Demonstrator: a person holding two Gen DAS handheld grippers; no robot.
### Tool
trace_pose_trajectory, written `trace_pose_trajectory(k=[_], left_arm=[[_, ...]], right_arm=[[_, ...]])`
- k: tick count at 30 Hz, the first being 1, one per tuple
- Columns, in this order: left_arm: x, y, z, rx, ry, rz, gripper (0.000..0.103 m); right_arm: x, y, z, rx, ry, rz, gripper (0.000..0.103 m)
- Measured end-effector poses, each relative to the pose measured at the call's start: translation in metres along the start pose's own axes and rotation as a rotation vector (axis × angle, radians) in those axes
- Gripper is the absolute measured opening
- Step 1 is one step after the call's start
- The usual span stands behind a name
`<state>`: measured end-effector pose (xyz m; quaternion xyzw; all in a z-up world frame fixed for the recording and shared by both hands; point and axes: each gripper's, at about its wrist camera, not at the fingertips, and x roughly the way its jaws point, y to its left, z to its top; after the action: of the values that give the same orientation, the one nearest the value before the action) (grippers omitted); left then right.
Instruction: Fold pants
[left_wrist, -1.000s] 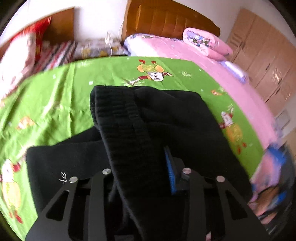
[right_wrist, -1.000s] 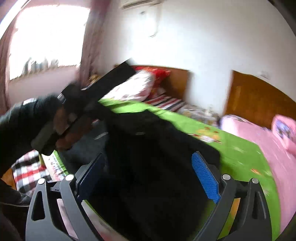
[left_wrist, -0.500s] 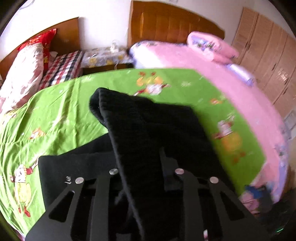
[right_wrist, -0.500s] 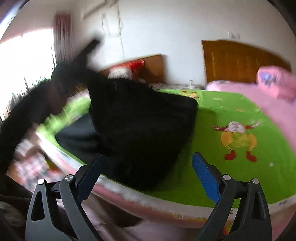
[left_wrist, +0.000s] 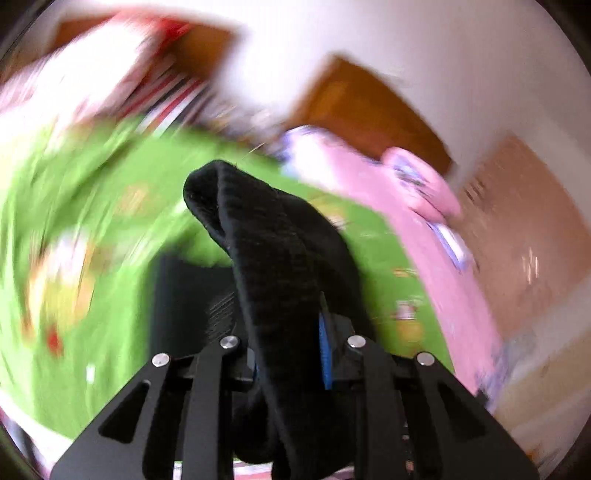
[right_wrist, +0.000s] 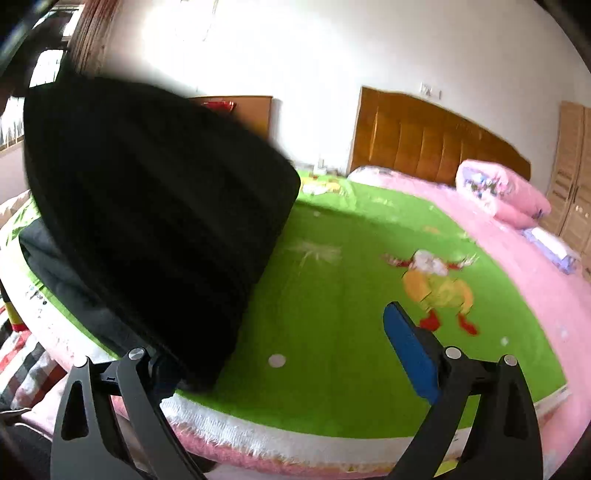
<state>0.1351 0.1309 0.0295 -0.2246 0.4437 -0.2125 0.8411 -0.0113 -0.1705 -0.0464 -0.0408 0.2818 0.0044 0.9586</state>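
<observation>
Left gripper (left_wrist: 288, 347): clamped on a thick bunched fold of the black pants (left_wrist: 273, 266), jaws having just been closing on the cloth. Right gripper (right_wrist: 295, 354): jaws wide, nothing pinched; cloth hangs against its left finger only. Pants: one part lifted, the rest lying on the green sheet (right_wrist: 332, 295) near the bed edge. Risks: the single-handed hold lets the free side sag and crease; the edge portion may slide off; the bulky wad may slip out.

your left gripper (left_wrist: 288, 354) has just been closing and now pinches a fold of the black pants (left_wrist: 273, 258) between its pads. your right gripper (right_wrist: 288, 350) stands with jaws wide apart, gripping nothing, angled downward; its blue pad (right_wrist: 410, 354) shows bare.
</observation>
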Motion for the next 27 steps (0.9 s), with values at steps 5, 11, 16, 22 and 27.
trace_pose_trajectory(k=[5,11,16,22,27], left_arm=[[0.016,0.069,-0.046,-0.139,-0.068,-0.166,0.023],[-0.011,0.022,-0.042,0.038,-0.155,-0.026,0.022],[0.004,0.047,-0.053,-0.033,-0.106,0.032,0.026],[-0.016,0.059,-0.054,-0.044,-0.200,0.021,0.076],[-0.086,0.018,-0.064,0.063,-0.449,0.214,0.090]], right_arm=[[-0.009,0.008,0.000,-0.024,0.017,0.007,0.092],[-0.014,0.009,0.006,-0.016,0.018,-0.010,0.092],[-0.002,0.005,0.000,-0.003,0.050,0.048,0.092],[-0.010,-0.009,0.000,-0.035,0.072,0.192,0.092],[-0.052,-0.018,0.011,-0.048,-0.061,0.326,0.092]])
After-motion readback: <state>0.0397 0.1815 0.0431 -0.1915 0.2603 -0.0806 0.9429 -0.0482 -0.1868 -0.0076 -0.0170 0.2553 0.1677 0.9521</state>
